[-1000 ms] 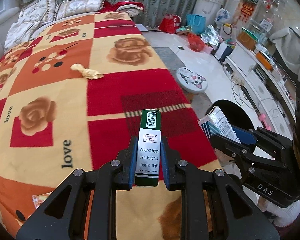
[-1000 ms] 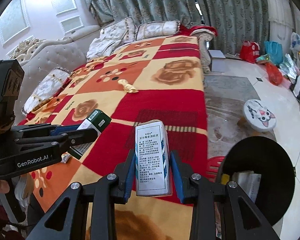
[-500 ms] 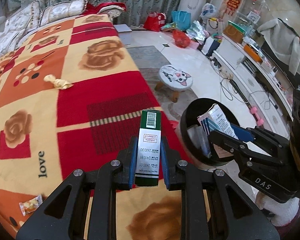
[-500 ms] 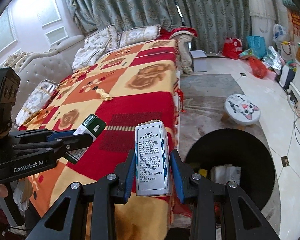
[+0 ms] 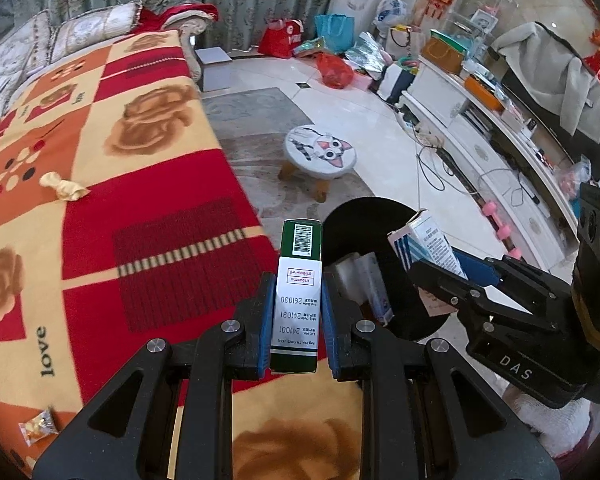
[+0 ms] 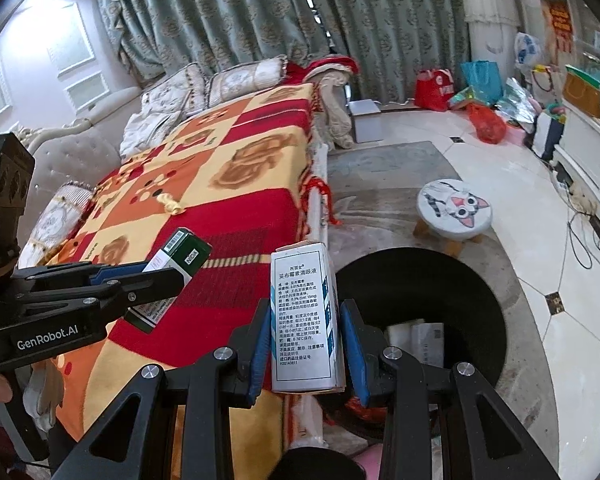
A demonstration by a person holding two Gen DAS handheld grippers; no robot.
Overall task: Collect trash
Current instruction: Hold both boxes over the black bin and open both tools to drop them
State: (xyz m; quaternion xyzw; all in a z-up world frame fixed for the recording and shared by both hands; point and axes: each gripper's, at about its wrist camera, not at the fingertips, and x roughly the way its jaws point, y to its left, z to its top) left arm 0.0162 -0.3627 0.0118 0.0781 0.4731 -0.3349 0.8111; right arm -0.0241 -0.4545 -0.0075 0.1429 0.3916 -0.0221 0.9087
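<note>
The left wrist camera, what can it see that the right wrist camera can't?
Only the left wrist view shows the small orange candy wrapper near the blanket's edge and the pink dumbbell on the floor. Only the right wrist view shows the beige tufted sofa back and white wall panels. Both show the dark green carton in the left gripper, the white printed box in the right gripper, the round black bin and the cat-face stool.

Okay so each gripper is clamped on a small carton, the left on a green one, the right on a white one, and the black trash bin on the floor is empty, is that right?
Not quite: the black trash bin is not empty. The right wrist view shows white packaging already lying inside it. The rest holds: the left gripper is clamped on the green carton, the right gripper on the white carton.
</note>
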